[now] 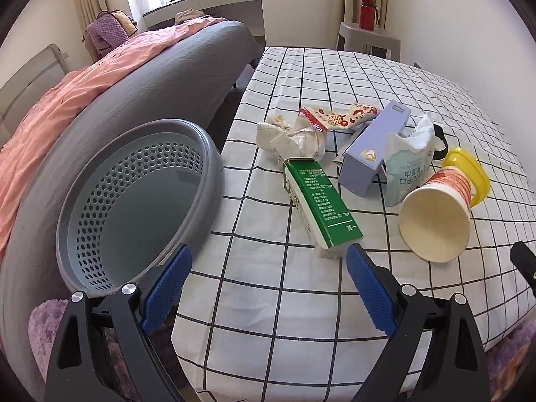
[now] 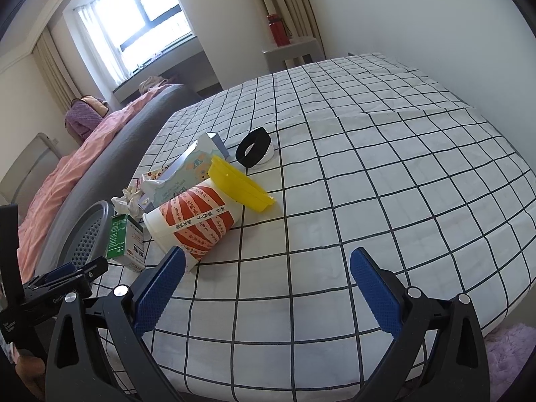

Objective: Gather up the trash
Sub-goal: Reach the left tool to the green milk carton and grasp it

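- Left gripper (image 1: 268,261): jaws spread wide, nothing between them. Blue pads (image 1: 366,288) hang above the checked cloth (image 1: 284,318), touching nothing. The right pad's tip sits just in front of the near end of the green carton (image 1: 321,201).
- Left gripper pose: points forward and down over the table's near left corner, roughly level, fingers side by side.
- Right gripper (image 2: 268,264): jaws also spread wide, empty. Its left pad (image 2: 160,288) overlaps the rim of the paper cup (image 2: 197,221) in the view; contact cannot be told.
- Right gripper pose: points forward over the near table edge, to the right of the trash pile. The left gripper shows at the lower left of the right wrist view.
- Trash: all on the cloth, clustered on the table's left half. The paper cup lies on its side, mouth toward the grippers, with a yellow lid (image 2: 241,184) touching its base.
- Behind the cup: a pale wipes packet (image 1: 407,164), a lilac box (image 1: 372,147), a red-and-white wrapper (image 1: 335,117) and crumpled paper (image 1: 288,137), packed close.
- A black ring (image 2: 253,147) lies just beyond the yellow lid.
- Grey perforated basket (image 1: 134,201): left of the table, just beside its edge, against the grey sofa (image 1: 150,83); interior bare.
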`<state>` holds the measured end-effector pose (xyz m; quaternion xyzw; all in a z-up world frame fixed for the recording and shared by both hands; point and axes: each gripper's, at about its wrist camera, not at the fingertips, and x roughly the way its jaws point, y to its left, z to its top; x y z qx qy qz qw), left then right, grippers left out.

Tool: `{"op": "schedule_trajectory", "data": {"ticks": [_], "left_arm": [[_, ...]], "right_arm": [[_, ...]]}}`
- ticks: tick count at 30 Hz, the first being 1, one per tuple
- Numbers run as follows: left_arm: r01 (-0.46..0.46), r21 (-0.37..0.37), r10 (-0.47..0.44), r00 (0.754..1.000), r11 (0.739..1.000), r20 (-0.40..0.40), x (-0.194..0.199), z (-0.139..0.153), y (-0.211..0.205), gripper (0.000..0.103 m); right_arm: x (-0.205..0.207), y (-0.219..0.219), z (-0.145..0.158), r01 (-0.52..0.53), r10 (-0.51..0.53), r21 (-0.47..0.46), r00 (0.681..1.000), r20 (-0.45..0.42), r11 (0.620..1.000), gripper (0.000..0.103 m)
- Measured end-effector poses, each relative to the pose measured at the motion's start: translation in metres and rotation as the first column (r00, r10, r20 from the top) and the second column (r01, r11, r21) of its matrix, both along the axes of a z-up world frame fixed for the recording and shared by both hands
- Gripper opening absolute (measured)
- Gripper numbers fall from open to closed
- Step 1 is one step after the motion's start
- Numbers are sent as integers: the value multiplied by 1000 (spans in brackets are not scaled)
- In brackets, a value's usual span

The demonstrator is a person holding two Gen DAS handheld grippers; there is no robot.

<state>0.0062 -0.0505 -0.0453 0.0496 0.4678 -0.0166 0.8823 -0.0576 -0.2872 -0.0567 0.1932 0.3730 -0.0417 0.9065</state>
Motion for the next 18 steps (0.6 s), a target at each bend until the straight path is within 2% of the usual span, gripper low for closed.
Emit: {"op": "schedule_trajectory", "data": {"ticks": [5, 10, 14, 16, 18], "left_arm": [[4, -14, -4, 1000, 1000, -3, 26, 3, -16, 89], [-13, -11, 12, 998, 1000, -65, 52, -17, -23, 89], [-22, -22, 20, 997, 1000, -78, 57, -27, -20, 88], [-16, -21, 14, 997, 1000, -71, 57, -28, -20, 82], [1, -36, -4, 998, 999, -70, 56, -28, -20, 68]], "right_arm": [[0, -1, -1, -4, 4, 6, 1000, -1, 1000, 97], [-1, -6, -2, 6, -6, 18, 1000, 0, 1000, 97], [0, -8, -5, 8, -8, 23, 1000, -6, 1000, 97], [1, -8, -6, 7, -7, 23, 1000, -10, 1000, 97], [2, -7, -7, 5, -4, 21, 1000, -11, 1000, 97]]}}
